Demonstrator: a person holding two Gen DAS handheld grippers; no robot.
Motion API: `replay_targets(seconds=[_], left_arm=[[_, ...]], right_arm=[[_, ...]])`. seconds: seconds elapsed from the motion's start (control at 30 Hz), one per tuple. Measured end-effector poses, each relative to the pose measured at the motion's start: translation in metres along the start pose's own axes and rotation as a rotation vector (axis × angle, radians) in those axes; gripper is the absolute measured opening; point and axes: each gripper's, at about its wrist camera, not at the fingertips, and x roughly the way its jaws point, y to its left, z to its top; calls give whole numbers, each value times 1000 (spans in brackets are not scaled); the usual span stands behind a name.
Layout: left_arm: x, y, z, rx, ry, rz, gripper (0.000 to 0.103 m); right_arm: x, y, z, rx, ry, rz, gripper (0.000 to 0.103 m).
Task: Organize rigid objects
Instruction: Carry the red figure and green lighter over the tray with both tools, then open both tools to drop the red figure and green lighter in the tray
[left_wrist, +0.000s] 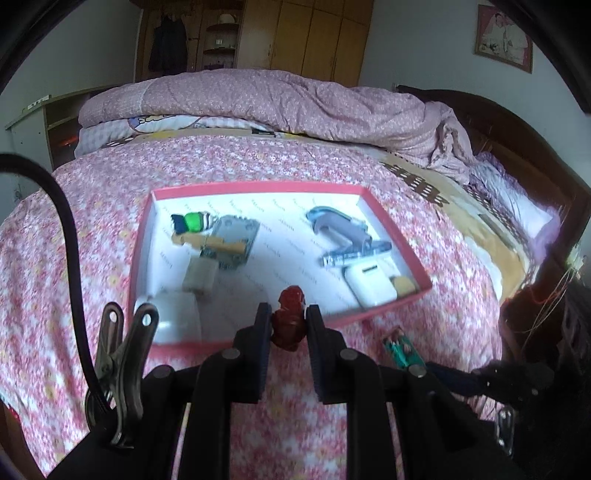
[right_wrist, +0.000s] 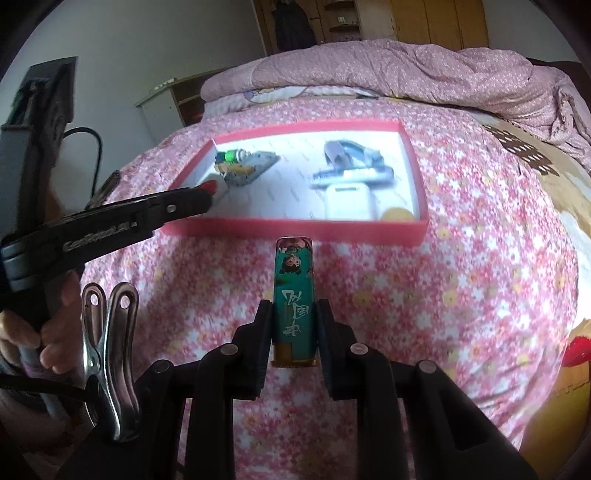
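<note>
Red toy figure (left_wrist: 289, 317) sits pinched tight in my left tool (left_wrist: 287, 325), at the near edge of the pink box (left_wrist: 384, 218) on the bed (left_wrist: 74, 258). My right tool (right_wrist: 294, 332) squeezes a green lighter (right_wrist: 294, 295), at 6 o'clock from the box.

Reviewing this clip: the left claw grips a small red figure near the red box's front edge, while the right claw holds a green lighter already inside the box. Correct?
Not quite. The right claw does hold the green lighter, but it is outside the red box, over the bedspread short of the front wall, as the right wrist view shows. The left claw does grip the red figure.
</note>
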Motion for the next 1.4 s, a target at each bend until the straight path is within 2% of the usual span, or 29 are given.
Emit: replay_targets(seconds=[0.23,0.47,0.67,1.07,1.17,1.23,1.33,1.4], left_arm=[[30,8,11,-15,37,22,19],[47,11,16,-4,38,80,19],[60,19,15,-24,58,120,19],[63,19,16,-4,31,147,19],[63,18,18,-13,32,133,29],[61,16,18,-18,31,121,42],[56,16,18,-35,23,120,47],[52,16,18,-43,14,124,48]], right_arm=[[8,0,31,-3,-24,6,24],[35,4,61,-21,-15,5,24],[60,4,70,-14,5,2,24],[78,-7,78,7,11,-36,24],[77,-10,79,36,-1,-47,24],[73,-9,79,36,-17,-54,25],[63,-7,81,26,-45,-52,31],[57,-5,82,18,-57,-40,31]])
